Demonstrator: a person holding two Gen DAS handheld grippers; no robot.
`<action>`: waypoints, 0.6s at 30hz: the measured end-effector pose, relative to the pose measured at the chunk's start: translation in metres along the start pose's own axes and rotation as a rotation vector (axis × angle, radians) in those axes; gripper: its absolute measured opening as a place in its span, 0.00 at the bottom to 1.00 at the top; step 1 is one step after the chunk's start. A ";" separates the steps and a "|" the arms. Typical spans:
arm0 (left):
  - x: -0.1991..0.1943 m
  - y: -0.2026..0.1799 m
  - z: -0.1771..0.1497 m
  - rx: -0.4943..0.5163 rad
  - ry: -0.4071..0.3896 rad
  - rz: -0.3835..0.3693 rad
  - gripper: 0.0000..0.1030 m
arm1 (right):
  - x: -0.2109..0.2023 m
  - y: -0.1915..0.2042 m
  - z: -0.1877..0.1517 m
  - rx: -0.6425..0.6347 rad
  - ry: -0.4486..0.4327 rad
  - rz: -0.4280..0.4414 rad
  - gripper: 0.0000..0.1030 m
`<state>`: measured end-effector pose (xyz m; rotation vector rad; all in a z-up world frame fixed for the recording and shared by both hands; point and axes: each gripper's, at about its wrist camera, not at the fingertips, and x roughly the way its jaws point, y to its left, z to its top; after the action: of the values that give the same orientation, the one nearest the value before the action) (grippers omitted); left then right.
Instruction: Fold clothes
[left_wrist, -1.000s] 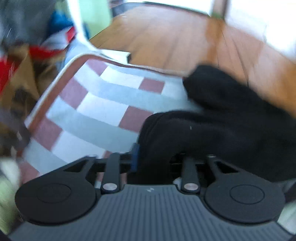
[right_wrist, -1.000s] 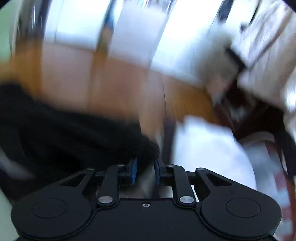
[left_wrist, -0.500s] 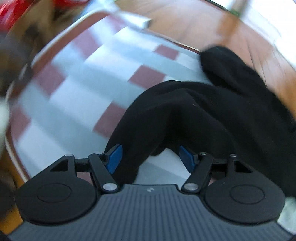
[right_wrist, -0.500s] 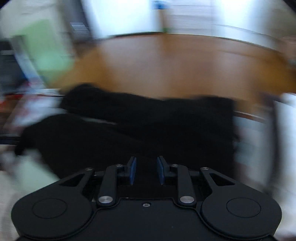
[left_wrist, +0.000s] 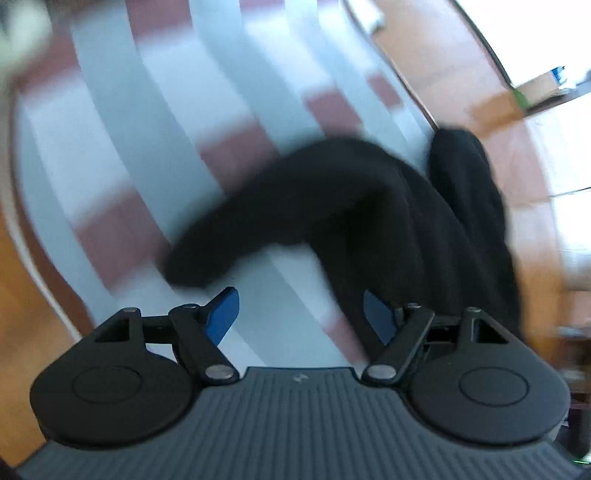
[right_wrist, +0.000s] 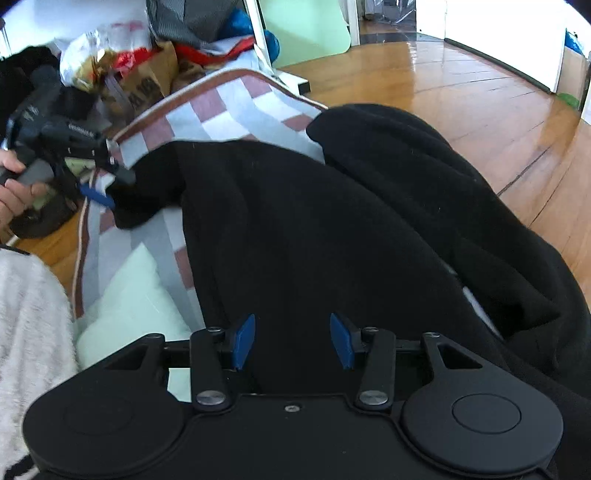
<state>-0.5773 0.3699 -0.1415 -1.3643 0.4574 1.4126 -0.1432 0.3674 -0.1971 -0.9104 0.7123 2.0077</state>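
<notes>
A black fleece garment lies spread over a checked blue, white and maroon blanket. My right gripper is open just above the garment's near part, holding nothing. My left gripper is open above the blanket, with a black sleeve end lying just ahead of its blue fingertips. In the right wrist view the left gripper shows at the far left, hand-held, next to that sleeve end.
A pile of bags and clothes sits beyond the blanket's far edge. A white fluffy garment and a pale folded item lie at the near left. Wooden floor stretches to the right.
Both grippers have opened and let go of the black garment. The garment now lies on the blanket. The left gripper has drawn back from the sleeve.
</notes>
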 end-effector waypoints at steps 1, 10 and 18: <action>0.001 -0.005 0.001 0.039 -0.030 0.054 0.76 | 0.000 0.000 -0.004 0.000 0.004 -0.005 0.49; 0.048 -0.028 0.018 0.169 -0.043 0.232 0.06 | 0.007 -0.012 -0.026 0.077 0.046 0.022 0.50; 0.006 -0.072 0.044 0.425 -0.299 0.352 0.06 | 0.018 -0.018 -0.036 0.076 0.111 0.043 0.49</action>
<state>-0.5352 0.4354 -0.1073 -0.7385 0.7733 1.6548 -0.1236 0.3577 -0.2359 -0.9742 0.8704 1.9650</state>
